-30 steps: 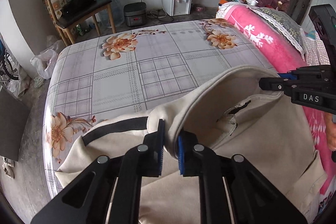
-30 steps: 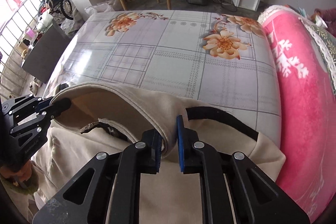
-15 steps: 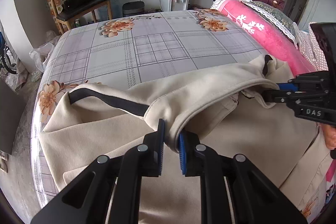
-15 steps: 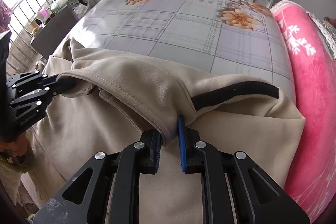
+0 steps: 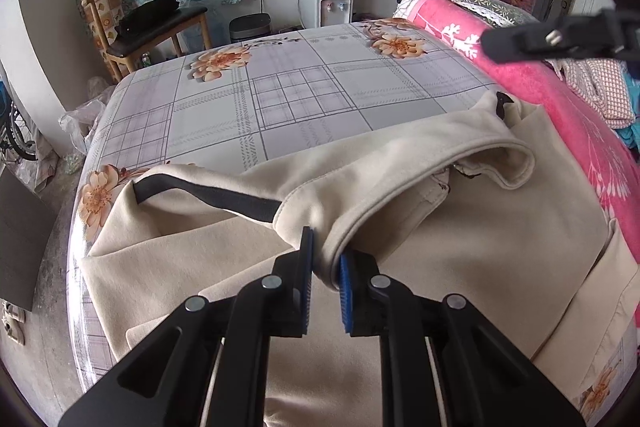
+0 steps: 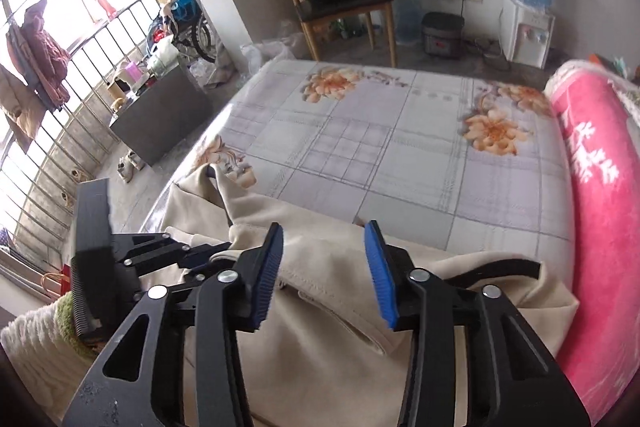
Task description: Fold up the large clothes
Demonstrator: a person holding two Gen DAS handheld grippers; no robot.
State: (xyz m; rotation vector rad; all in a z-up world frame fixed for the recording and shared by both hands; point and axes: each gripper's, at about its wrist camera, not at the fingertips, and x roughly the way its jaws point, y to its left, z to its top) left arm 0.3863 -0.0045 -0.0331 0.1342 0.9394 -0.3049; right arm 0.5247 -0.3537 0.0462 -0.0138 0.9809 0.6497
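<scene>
Now our right hand-held gripper is opening and has let go of the beige jacket on the bed; our left hand-held gripper still pinches its hem.

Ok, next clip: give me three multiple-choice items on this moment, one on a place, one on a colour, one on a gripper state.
1. Where does the beige garment lie?
A. on the wooden chair
B. on the bed with the flowered sheet
C. on the floor

2. What colour is the rolled blanket along the bed's edge?
A. pink
B. green
C. grey

3. How does the left gripper stand?
A. wide open above the cloth
B. shut on nothing
C. shut on a fold of the garment

Answers: 1 B, the garment is spread over the flowered sheet; 2 A, it shows pink with white marks in both views; 3 C, its blue pads pinch a beige fold, while the right gripper is opening, clear of the cloth.
</scene>
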